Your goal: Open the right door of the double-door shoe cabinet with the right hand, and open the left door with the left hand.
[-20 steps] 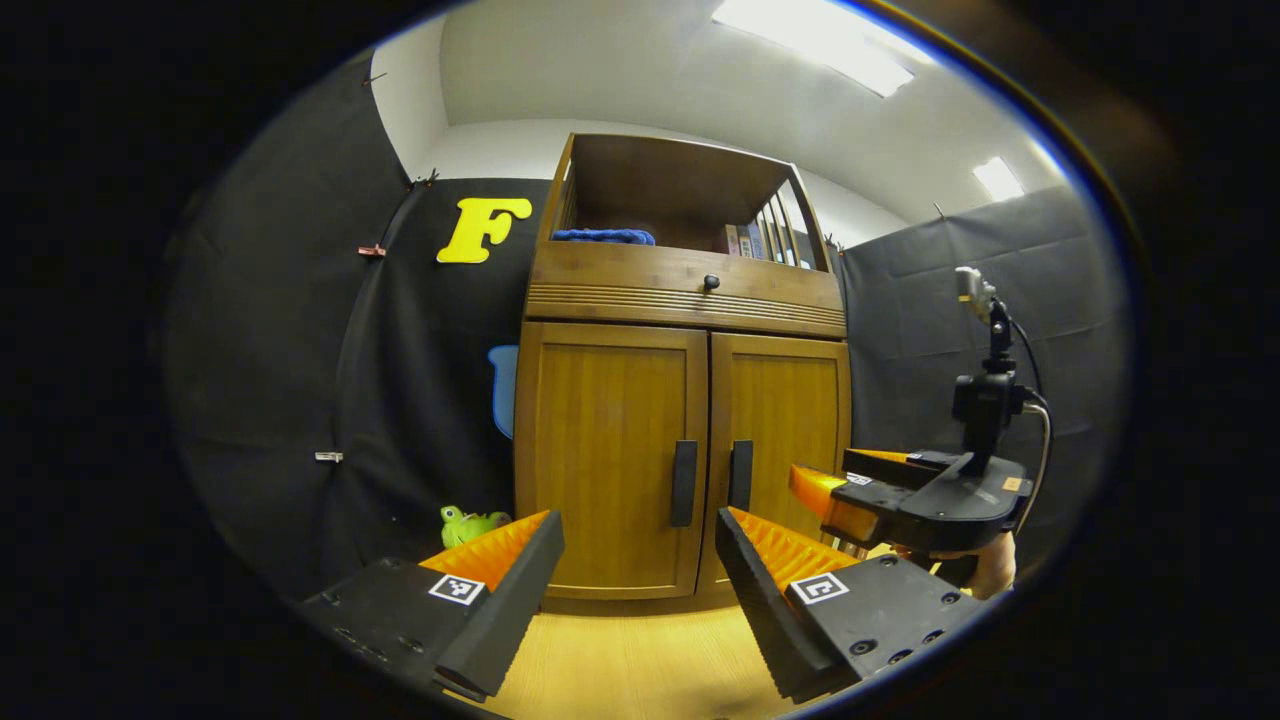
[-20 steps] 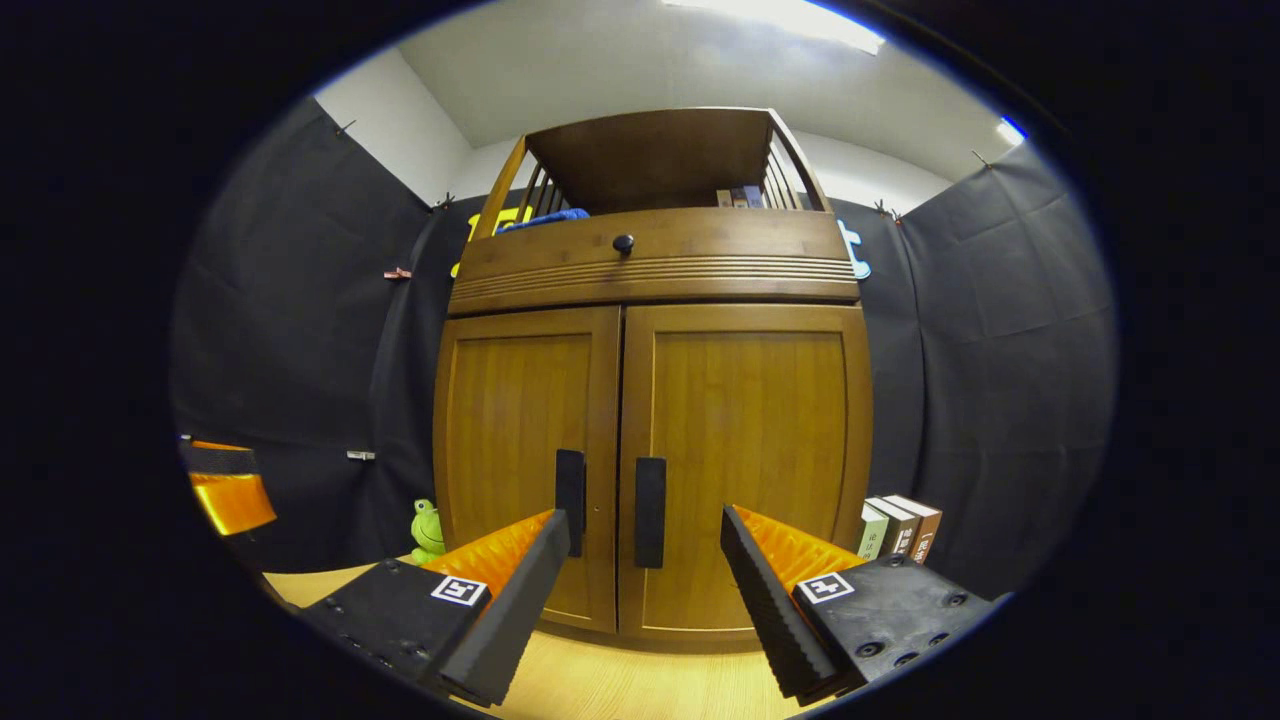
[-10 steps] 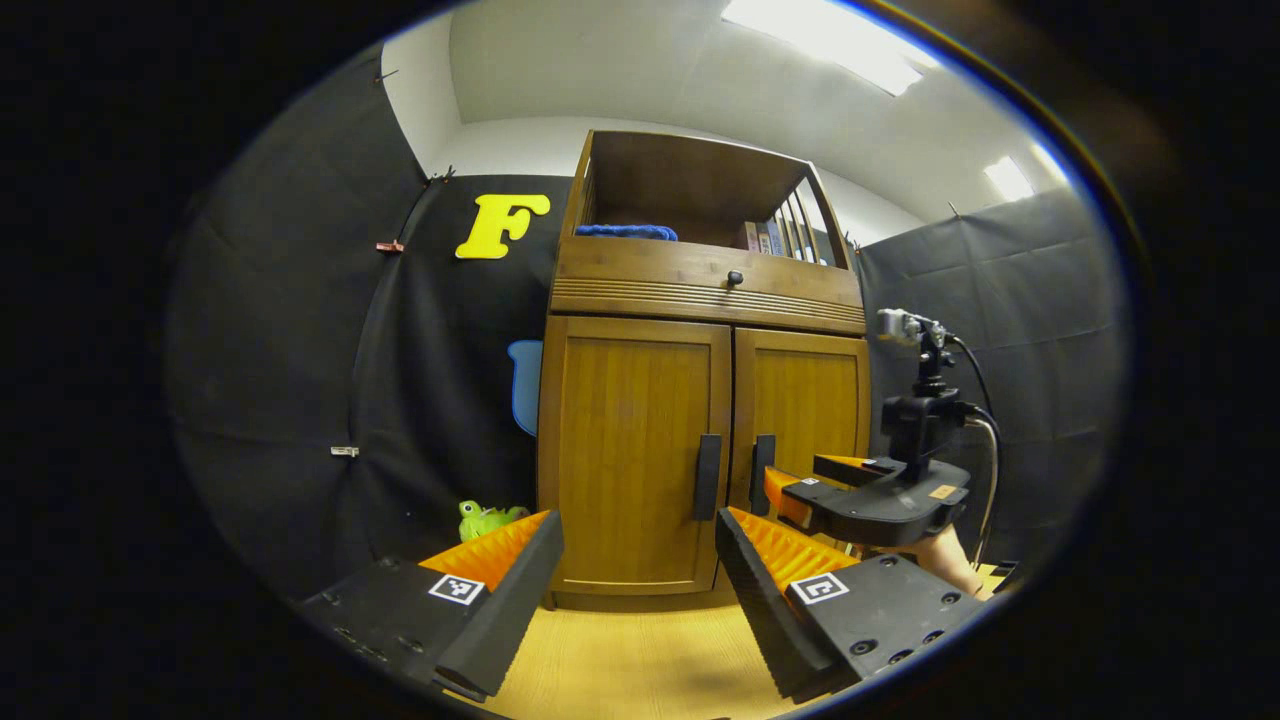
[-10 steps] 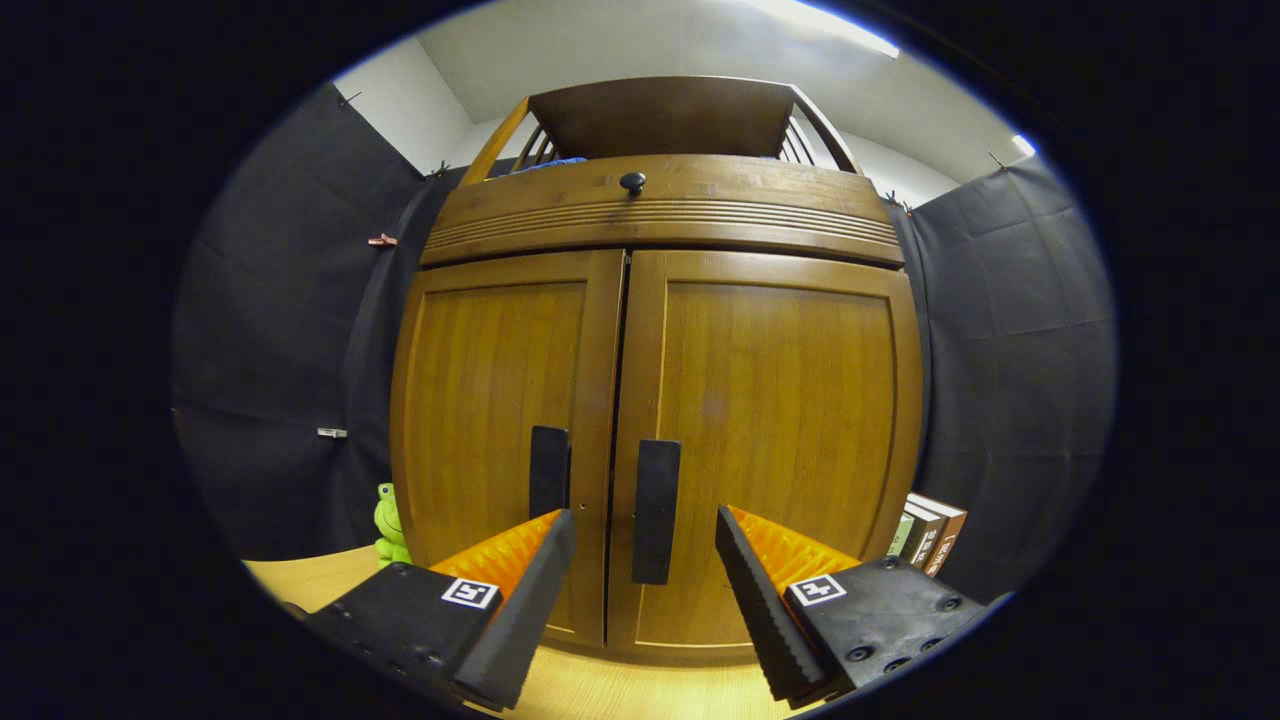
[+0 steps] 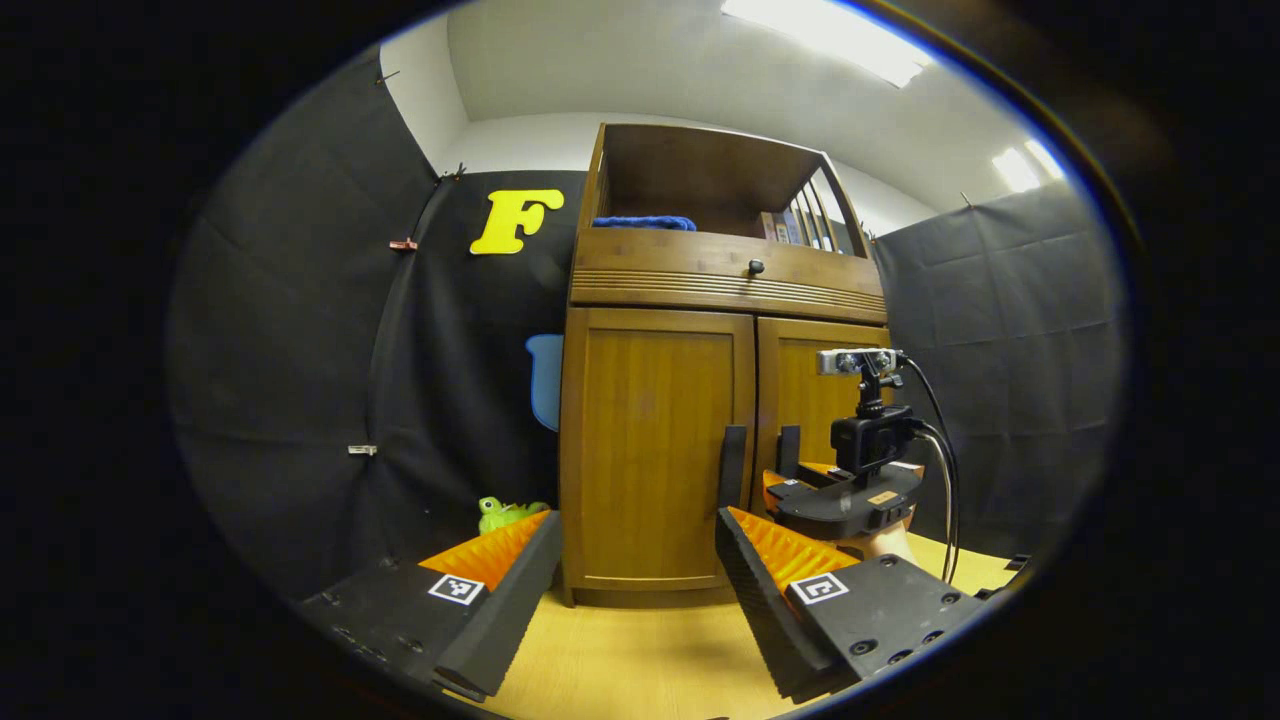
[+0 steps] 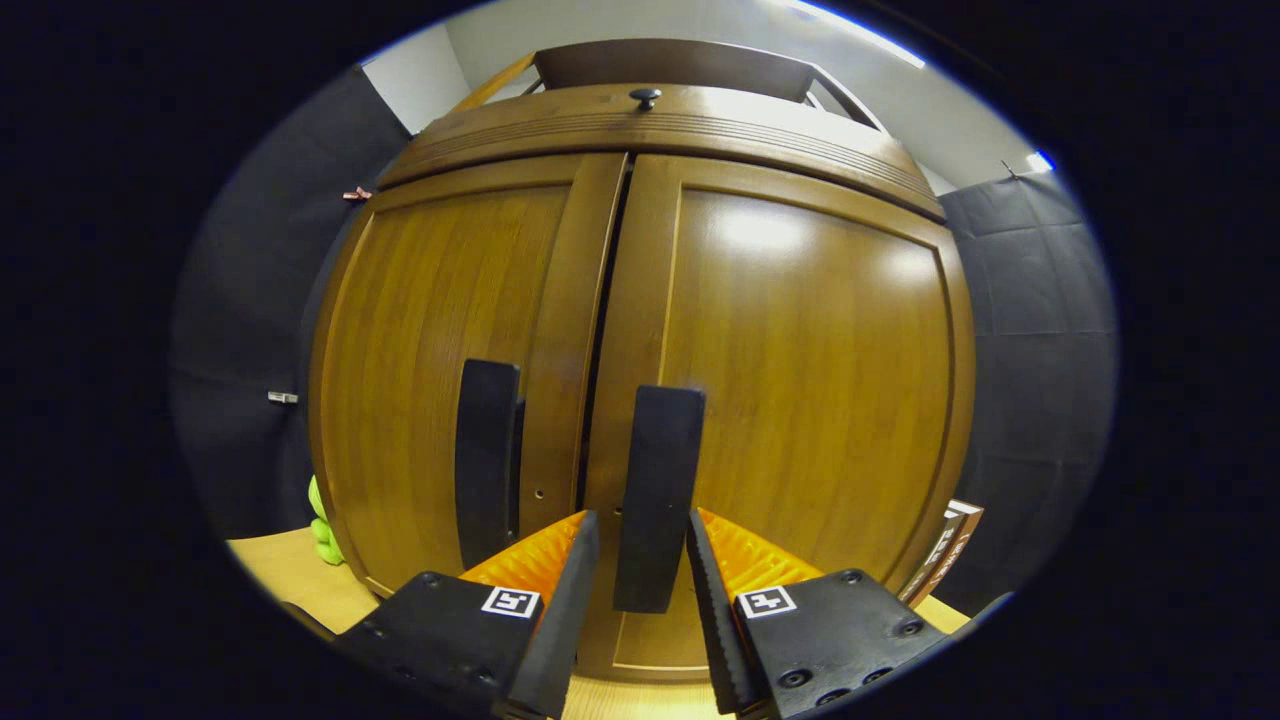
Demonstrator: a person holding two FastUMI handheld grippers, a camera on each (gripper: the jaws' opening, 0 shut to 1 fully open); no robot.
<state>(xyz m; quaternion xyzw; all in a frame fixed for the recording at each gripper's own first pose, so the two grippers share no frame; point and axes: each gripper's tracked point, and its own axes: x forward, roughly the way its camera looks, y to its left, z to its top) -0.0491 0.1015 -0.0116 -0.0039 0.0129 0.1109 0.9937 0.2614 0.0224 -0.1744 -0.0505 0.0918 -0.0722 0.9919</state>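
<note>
My right gripper (image 6: 640,560) has its fingers narrowed around the right door handle (image 6: 657,490), one on each side; I cannot tell whether they press on it yet. My left gripper (image 5: 640,560) hangs released, well short of the left door handle (image 5: 733,467). Both doors of the shoe cabinet (image 5: 650,440) stand closed. I judge neither opening done: right pull first, then left.
</note>
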